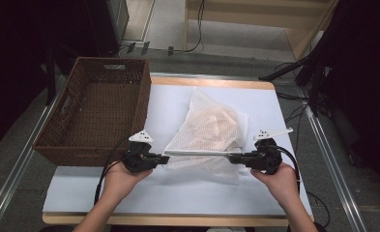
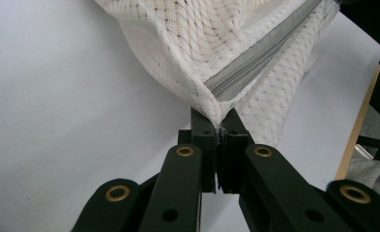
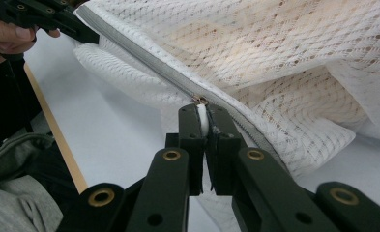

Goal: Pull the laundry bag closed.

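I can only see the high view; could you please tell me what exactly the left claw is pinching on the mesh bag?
Observer: The left claw is shut on the mesh bag at its corner, right where the grey zipper ends.
Operator: Thank you. And the right claw?
Observer: The right claw is shut on a small white tab on the zipper line.
Operator: Is the zipper open between them?
Observer: In the left gripper view, the stretch that shows looks closed.
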